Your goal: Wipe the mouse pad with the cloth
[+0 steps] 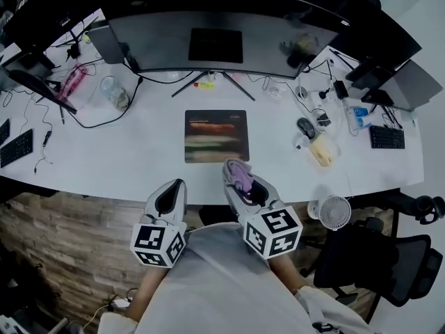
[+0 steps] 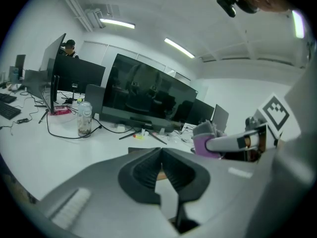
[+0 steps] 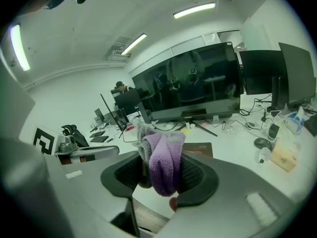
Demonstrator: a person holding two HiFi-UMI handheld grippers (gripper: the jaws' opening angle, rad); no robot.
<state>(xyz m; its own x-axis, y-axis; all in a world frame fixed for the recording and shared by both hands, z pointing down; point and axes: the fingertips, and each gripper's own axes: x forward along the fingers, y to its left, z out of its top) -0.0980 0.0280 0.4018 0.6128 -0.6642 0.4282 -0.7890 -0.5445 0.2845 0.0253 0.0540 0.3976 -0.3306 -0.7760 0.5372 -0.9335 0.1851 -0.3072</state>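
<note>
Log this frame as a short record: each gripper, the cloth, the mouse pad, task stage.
left gripper: jaws together, nothing between them
right gripper: shut on purple cloth
purple cloth: bunched between the jaws, just short of the pad's near edge
mouse pad: flat on white desk, in front of monitor, nothing on it
stage: cloth in hand, wiping not yet begun

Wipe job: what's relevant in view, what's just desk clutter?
Job: mouse pad; purple cloth, clamped in the right gripper.
Clutter: monitor, computer mouse, clear bottle, keyboard, small fan.
</note>
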